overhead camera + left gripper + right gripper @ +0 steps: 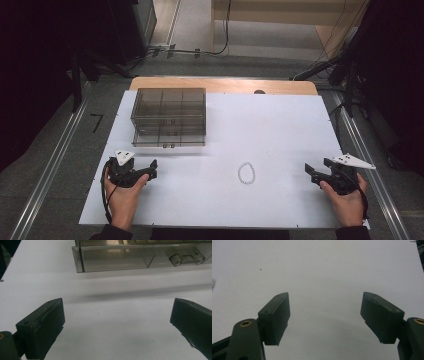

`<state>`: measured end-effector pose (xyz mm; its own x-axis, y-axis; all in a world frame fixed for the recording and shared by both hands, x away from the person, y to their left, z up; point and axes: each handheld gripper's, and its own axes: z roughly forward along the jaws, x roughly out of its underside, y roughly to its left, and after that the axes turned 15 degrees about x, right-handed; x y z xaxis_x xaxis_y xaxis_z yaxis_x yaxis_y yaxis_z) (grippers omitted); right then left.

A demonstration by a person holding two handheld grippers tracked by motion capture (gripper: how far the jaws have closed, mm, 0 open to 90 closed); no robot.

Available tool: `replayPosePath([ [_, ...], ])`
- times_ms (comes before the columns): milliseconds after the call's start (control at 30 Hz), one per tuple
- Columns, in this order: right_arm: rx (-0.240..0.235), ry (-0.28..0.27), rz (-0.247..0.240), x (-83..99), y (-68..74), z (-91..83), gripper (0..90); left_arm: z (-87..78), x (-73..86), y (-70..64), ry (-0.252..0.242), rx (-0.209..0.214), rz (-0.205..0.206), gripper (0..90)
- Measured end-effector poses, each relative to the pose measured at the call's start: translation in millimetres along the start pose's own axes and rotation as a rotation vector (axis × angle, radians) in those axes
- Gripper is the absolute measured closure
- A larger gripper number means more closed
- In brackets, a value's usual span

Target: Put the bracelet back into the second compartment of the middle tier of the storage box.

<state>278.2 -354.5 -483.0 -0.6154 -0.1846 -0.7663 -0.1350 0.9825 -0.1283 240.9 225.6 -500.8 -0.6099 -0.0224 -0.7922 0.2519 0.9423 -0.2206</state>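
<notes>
A smoky clear plastic drawer box (169,116) stands at the back left of the white table top (280,125); its front drawer with two round knobs (186,258) fills the top of the left gripper view. A small pale bead bracelet (246,173) lies in a loop near the table's middle front. My left gripper (150,169) rests low at the front left, open, with nothing between its fingers (45,322). Held at the front right, my right gripper (315,171) is also open and empty, its fingers (275,315) over bare white surface.
Metal rails (55,165) run along both sides of the table. Dark stands and cables (330,65) are on the floor behind it. A wooden edge (225,84) shows at the table's far side.
</notes>
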Motion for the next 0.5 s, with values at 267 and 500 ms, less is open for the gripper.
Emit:
replayPosePath([
  [267, -0.01, -0.003, -0.013, -0.5, 4.5, -0.9, 22.2, 0.3, 0.0, 0.2, 0.007, 0.001, 0.003, 0.0],
  [500, -0.026, -0.009, -0.027, -2.0, 12.0, -2.4, 22.2, 0.0, 0.1, 0.1, 0.011, 0.003, 0.005, 0.1],
])
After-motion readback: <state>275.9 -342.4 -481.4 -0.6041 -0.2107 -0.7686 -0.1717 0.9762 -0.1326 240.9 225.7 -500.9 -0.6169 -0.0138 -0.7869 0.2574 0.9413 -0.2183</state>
